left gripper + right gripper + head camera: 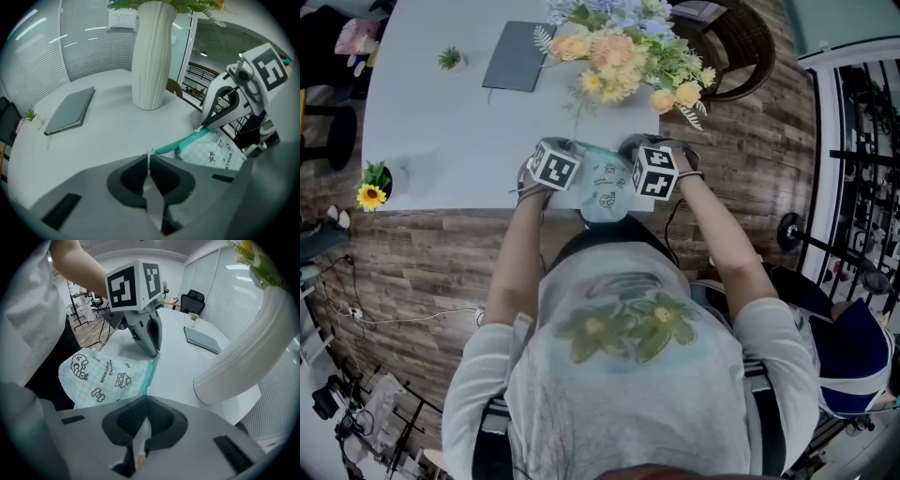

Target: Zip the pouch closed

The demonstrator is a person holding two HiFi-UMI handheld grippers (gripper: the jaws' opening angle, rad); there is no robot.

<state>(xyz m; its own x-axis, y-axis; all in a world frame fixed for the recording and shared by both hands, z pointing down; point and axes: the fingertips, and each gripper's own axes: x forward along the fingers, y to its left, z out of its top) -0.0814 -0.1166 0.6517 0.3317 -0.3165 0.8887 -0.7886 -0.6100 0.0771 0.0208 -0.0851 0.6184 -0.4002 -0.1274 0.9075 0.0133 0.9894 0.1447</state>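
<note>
left gripper [150, 157] fingers [127, 182] pinch 1 pouch [211, 152] end; right gripper [144, 401] fingers [123, 422] pinch the other.

White table [441, 122] in view — a grey notebook [516, 56] lies shut toward its far edge, a small potted plant [450, 59] just left of it. Yellow and peach flowers [623, 52] spill over a ribbed white vase [151, 56] near the right edge. A sunflower [372, 192] sits at the near left corner — a wicker chair [741, 47] beyond the right edge.
</note>
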